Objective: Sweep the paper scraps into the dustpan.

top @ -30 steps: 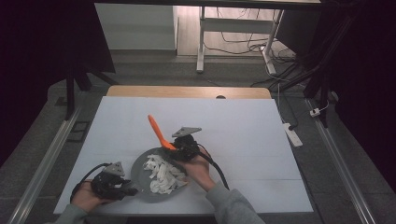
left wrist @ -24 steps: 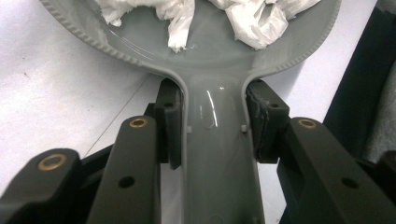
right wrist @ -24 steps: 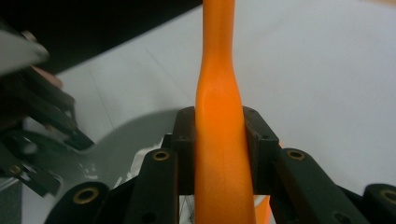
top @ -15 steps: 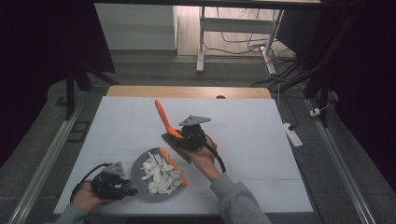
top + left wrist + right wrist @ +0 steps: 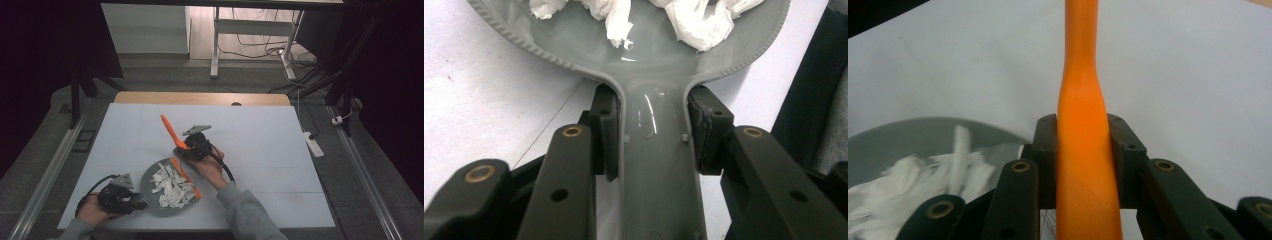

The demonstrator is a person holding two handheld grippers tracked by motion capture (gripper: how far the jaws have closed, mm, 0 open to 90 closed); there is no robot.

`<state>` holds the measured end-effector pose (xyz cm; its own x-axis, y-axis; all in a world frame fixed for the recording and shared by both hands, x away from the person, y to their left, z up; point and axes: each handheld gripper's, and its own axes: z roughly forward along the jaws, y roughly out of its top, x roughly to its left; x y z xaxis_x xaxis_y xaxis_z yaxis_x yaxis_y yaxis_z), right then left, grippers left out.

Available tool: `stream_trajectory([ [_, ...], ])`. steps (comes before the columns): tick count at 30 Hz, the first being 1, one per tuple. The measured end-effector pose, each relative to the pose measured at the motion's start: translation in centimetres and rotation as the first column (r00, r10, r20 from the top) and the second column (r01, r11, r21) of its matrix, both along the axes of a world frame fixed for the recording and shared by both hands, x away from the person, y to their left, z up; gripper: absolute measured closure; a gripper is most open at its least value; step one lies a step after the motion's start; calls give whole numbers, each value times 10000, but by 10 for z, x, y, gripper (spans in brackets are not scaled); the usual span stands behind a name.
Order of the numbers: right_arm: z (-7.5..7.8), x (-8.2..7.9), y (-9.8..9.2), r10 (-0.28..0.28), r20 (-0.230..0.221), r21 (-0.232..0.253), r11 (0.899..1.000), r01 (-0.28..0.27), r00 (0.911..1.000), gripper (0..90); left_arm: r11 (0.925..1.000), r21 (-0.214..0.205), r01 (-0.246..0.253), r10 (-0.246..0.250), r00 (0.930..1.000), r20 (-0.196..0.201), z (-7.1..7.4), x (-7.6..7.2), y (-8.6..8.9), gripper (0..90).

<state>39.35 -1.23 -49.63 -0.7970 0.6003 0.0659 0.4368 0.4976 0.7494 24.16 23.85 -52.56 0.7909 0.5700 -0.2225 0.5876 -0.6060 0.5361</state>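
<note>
High view: grey dustpan [image 5: 150, 185] of white scraps [image 5: 172, 186] near counter [image 5: 260, 130] front edge; right tool [image 5: 192, 147] just behind it.

Left gripper view: left tool [image 5: 654, 135] clamps the pan's handle — likely steadying.

Right gripper view: jaws closed on orange brush handle [image 5: 1083, 150].

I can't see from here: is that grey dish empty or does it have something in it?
Not empty. The grey handled plastic dish holds torn white paper scraps, heaped across its middle.
</note>
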Motion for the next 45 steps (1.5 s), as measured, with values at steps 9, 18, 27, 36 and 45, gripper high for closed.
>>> stream_trajectory([
  [9,5,-29,16,1043,-442,759,9920,-1008,9936,696,10000,18,-9,9,10000,1,0,0,0,610],
  [18,25,-42,9,1418,488,1192,9820,-1467,9887,696,10000,13,-16,16,10000,-5,0,0,0,610],
  [27,41,-39,-27,518,790,1757,9823,-650,9955,696,10000,5,-36,36,10000,-32,-1,0,0,609],
  [36,14,-41,-52,-389,62,1254,9914,378,9992,696,10000,16,-48,48,10000,-46,-1,0,0,609],
  [45,-2,-55,-35,-177,-454,1414,9897,240,9988,696,10000,11,-48,48,10000,-64,-1,0,-2,609],
])
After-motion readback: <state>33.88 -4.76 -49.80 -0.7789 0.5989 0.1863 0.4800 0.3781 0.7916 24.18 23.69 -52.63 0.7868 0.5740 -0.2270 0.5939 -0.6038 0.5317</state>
